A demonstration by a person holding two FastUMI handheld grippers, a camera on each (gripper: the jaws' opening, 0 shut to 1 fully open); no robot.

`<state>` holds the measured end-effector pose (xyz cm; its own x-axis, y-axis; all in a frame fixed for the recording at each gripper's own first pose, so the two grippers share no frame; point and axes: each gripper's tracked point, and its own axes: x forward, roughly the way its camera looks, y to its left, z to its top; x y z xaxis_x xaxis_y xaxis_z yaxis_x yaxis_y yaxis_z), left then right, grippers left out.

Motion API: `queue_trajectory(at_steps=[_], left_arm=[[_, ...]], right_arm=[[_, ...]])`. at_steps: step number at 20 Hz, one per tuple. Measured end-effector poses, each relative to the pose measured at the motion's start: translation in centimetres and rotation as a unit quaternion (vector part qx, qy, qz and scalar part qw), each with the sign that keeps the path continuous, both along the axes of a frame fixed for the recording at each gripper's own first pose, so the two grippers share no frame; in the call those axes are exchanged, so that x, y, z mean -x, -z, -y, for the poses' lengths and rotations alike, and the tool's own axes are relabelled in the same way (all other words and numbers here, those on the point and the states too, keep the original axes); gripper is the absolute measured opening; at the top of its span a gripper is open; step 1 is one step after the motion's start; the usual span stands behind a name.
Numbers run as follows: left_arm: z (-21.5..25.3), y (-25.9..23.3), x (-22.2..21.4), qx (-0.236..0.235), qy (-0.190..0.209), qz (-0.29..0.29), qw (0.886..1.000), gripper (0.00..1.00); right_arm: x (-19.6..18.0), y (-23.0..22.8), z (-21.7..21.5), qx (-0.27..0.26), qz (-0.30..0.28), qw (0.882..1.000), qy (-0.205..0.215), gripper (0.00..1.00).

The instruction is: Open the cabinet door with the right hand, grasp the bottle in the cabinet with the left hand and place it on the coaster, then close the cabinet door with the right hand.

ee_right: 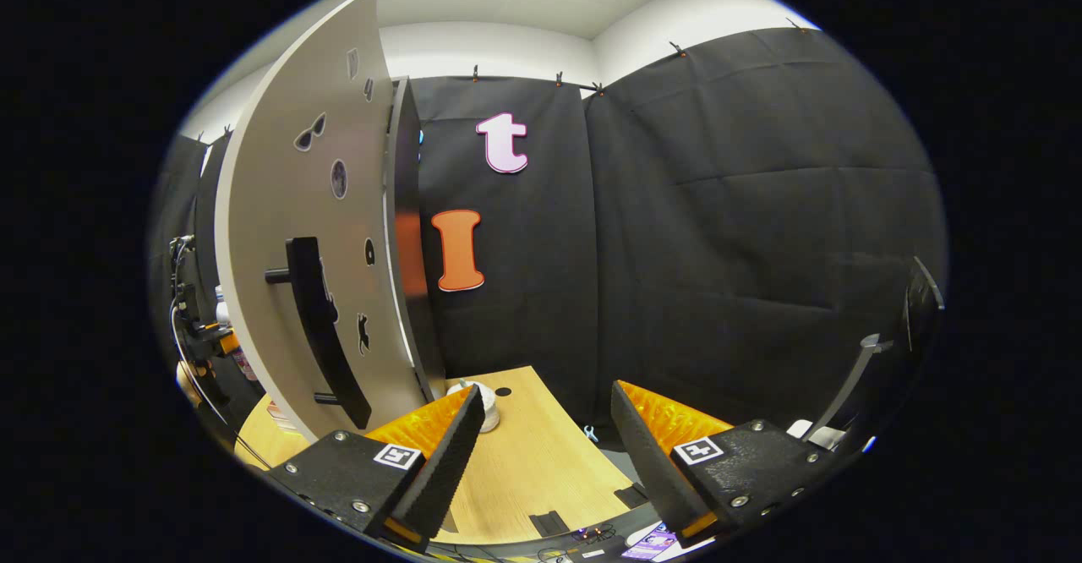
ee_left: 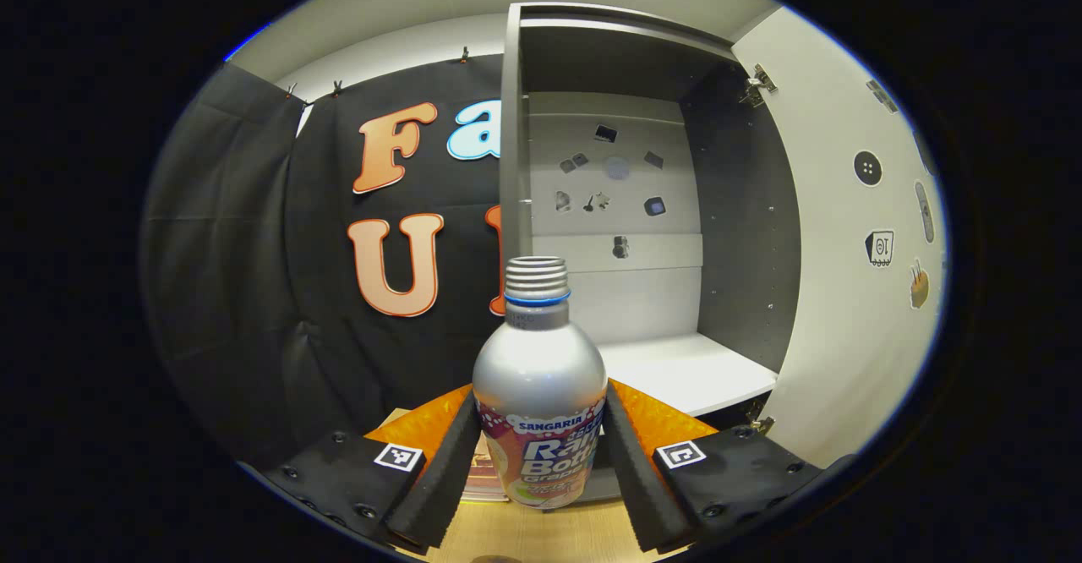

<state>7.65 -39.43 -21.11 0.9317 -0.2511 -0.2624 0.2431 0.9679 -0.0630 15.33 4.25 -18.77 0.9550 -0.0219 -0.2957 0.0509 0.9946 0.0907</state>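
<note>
While my left hand-held gripper (ee_left: 538, 453) is clamped on the bottle (ee_left: 539, 394), both foam fingers (ee_left: 446, 470) press against its lower body from either side. The bottle stands upright between them, silver with a coloured label, its threaded neck bare of any cap and ringed by a blue band. It sits in front of the cabinet (ee_left: 609, 208), outside the compartment, above the wooden table (ee_left: 524, 533). I cannot tell whether its base touches anything. The cabinet's white shelf (ee_left: 685, 368) lies behind the bottle, and small stickers dot the back panel. The cabinet door (ee_left: 845, 233) stands swung wide to the right in the left gripper view, hinges showing at its top and bottom corners.

In the right gripper view, my right hand-held gripper (ee_right: 548, 449) has its fingers spread apart with nothing between them. The cabinet door (ee_right: 321, 225) stands just to the left of it, its outer face and black handle (ee_right: 325, 330) towards the camera; the gripper is apart from the handle. A small white object (ee_right: 483, 407) sits on the table (ee_right: 541, 470) beyond the left finger; I cannot identify it.
</note>
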Motion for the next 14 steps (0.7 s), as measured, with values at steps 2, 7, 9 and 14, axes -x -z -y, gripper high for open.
queue_trajectory(at_steps=[2,7,9,14], left_arm=[[-1.6,0.7,1.0,0.0,-0.012,-0.003,1.0,0.86],[-5.7,4.1,3.7,0.01,-0.039,-0.023,0.999,0.84],[-6.9,5.0,4.7,0.022,-0.044,-0.015,0.999,0.86],[-9.0,9.2,6.7,-0.009,-0.044,-0.01,0.999,0.86]], right_arm=[[0.1,0.0,-0.2,-0.001,-0.001,1.0,-0.006,0.99],[0.2,0.2,-0.9,-0.002,-0.005,1.0,-0.021,0.99],[0.3,0.2,-1.1,-0.002,-0.006,1.0,-0.026,0.99],[0.6,0.5,-1.2,0.0,-0.014,1.0,-0.025,0.99]])
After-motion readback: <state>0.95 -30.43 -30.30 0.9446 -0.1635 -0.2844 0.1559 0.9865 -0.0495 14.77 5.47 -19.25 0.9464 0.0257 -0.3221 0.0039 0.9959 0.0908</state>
